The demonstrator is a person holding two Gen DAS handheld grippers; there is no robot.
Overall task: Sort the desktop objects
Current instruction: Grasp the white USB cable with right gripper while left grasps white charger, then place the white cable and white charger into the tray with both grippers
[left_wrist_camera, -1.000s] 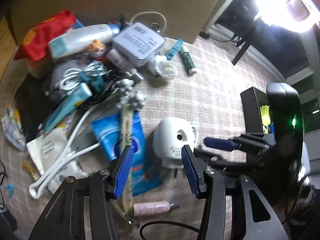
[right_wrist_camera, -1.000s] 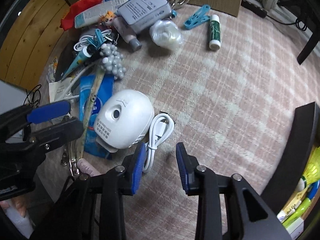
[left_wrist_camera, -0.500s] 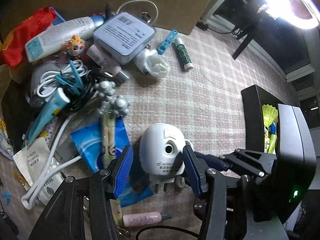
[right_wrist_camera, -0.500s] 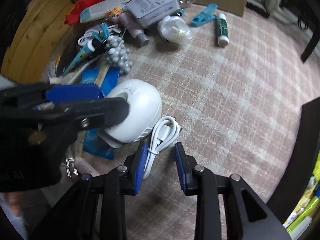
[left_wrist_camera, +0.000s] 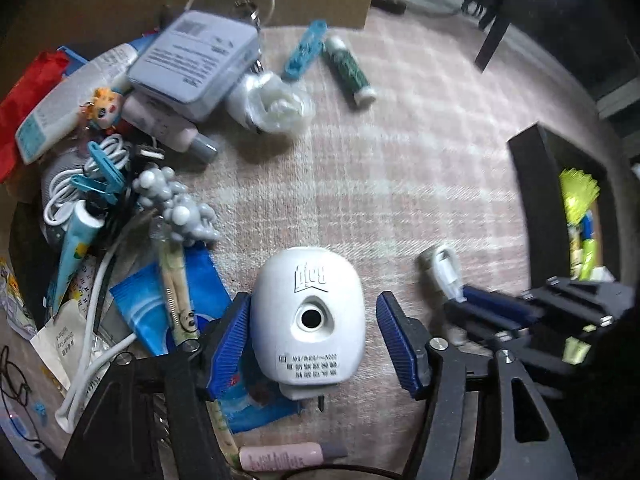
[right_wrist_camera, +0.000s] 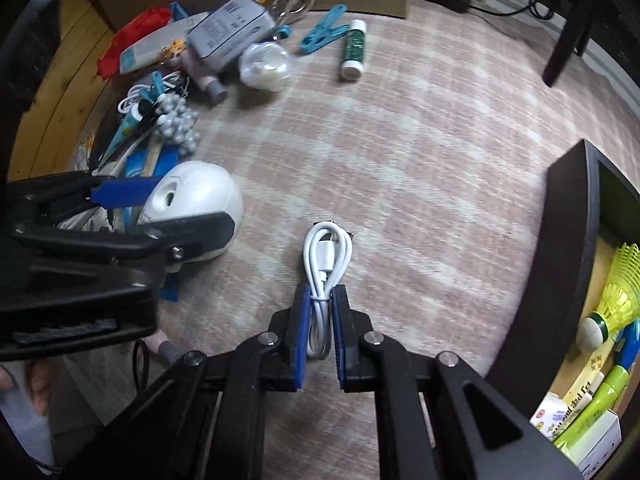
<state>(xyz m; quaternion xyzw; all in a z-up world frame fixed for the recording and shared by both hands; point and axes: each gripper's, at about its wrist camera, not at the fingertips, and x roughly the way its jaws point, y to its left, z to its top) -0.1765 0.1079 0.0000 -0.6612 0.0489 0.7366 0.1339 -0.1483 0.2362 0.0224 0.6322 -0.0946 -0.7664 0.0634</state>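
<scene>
Each black plastic hand-held gripper, the left hand-held gripper [left_wrist_camera: 312, 336] and the right hand-held gripper [right_wrist_camera: 322, 330], has angular, open-framed black arms fastened with round silver screws. Their fingers carry ribbed blue pads [left_wrist_camera: 394, 342]. At the lower left of the right wrist view, bare skin and a grey sleeve [right_wrist_camera: 24, 412] show.

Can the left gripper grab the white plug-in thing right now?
Probably yes. The left gripper is open with the white plug-in device sitting between its blue fingers, and nothing lies between them. One finger looks close to its side; the other shows a gap.
</scene>
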